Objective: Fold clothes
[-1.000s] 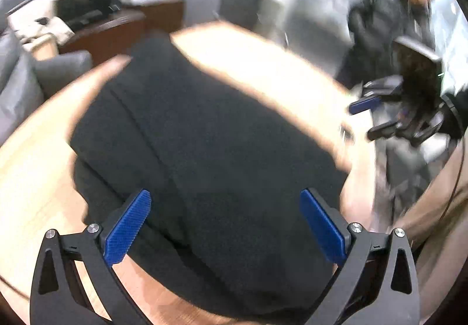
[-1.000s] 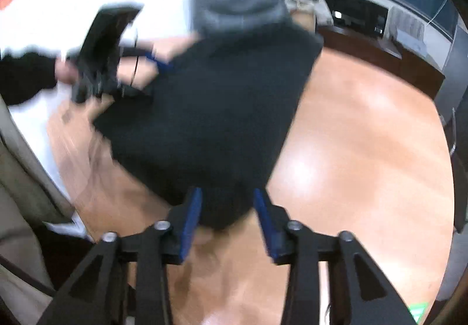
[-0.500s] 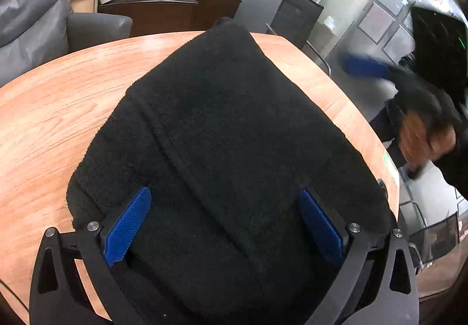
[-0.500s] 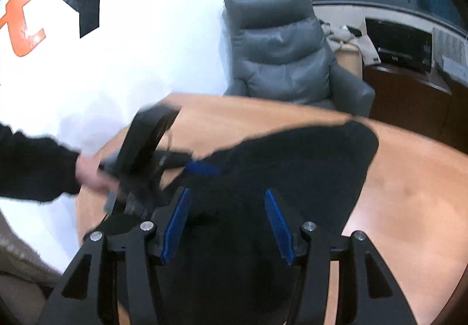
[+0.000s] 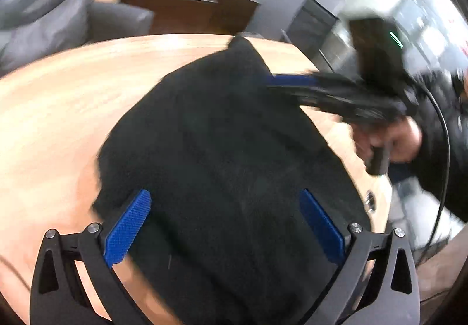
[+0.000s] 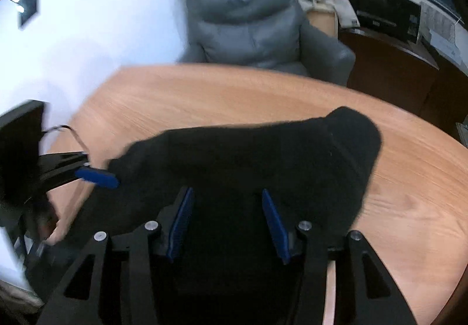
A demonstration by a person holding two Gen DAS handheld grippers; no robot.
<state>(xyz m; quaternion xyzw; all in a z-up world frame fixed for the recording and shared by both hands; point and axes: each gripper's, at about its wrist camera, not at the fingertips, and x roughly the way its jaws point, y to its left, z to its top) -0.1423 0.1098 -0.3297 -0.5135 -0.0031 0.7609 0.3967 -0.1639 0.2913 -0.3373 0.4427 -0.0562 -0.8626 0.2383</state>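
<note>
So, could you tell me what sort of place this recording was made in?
Probably an office lounge or meeting room. A round wooden table holds the black garment, a grey leather armchair stands behind it, and a dark cabinet runs along the wall.

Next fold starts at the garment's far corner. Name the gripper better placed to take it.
Right, probably. The right gripper hovers open over the garment with that corner just ahead; the left gripper sits at the opposite, near end.

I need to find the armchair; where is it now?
In the right wrist view the grey armchair stands behind the table's far edge, top centre, left of the dark cabinet.
</note>
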